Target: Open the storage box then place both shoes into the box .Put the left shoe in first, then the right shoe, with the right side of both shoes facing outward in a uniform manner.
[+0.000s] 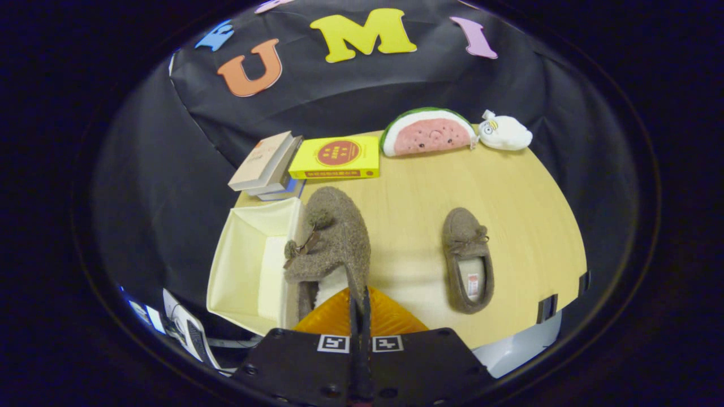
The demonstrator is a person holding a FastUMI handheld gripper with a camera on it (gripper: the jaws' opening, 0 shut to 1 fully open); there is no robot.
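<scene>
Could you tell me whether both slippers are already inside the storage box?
No: one slipper is held in the fingers beside the open box, and the other slipper lies on the table.

The claw points forward, its two fingers pinched nearly together.

The heel of the fuzzy grey-brown slipper is hidden behind the gripper fingers pinching its collar. That slipper covers part of the open cream fabric storage box. The yellow book's cover print is too small to read.
</scene>
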